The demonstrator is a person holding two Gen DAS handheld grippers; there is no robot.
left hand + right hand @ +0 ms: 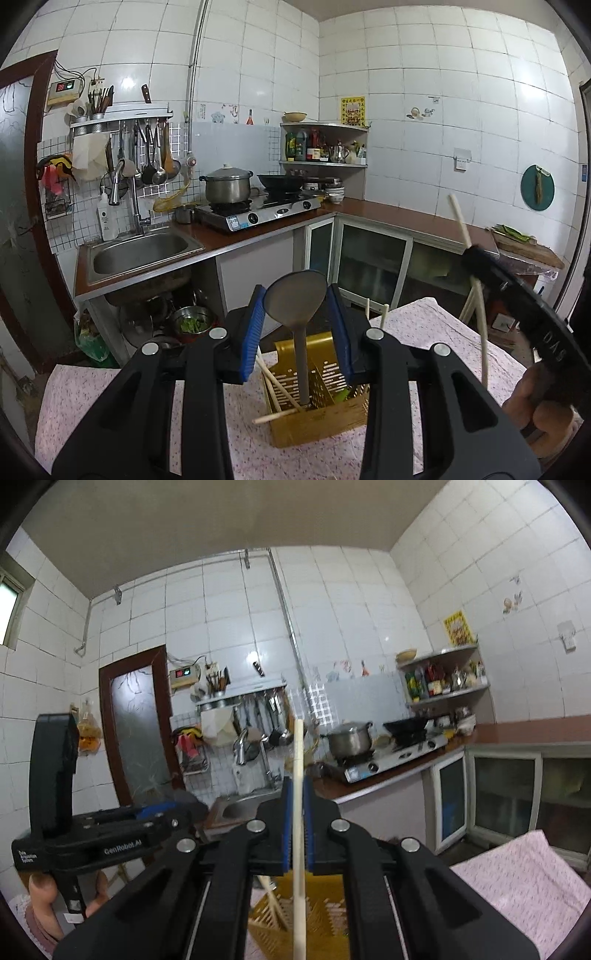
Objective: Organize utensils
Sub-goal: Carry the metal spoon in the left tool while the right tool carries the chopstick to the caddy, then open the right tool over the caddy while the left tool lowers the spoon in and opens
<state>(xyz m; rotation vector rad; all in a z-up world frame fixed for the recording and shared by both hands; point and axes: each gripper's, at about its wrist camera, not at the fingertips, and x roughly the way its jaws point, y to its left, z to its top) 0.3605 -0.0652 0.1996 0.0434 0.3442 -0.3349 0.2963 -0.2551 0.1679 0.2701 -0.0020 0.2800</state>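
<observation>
My left gripper [296, 295] is shut on the wide head of a grey spoon [295, 301], one blue pad on each edge. The spoon's handle runs down into a yellow slotted basket [317, 421] on the pink flowered cloth [424, 325]. Loose pale chopsticks [275, 387] lean in the basket. My right gripper [297, 786] is shut on an upright pale chopstick [298, 830] above the yellow basket [325, 915]. In the left wrist view the right gripper [471, 254] hangs to the right of the basket, chopsticks [482, 332] crossing its tips. A hand holds the left gripper [162, 810] at the left of the right wrist view.
A brown L-shaped counter [406, 218] runs along the tiled walls, with a steel sink [140, 251], a stove [258, 214] bearing a pot [227, 186] and a wok [284, 181], and a cutting board [524, 247]. Bowls sit on the floor under the sink [188, 321].
</observation>
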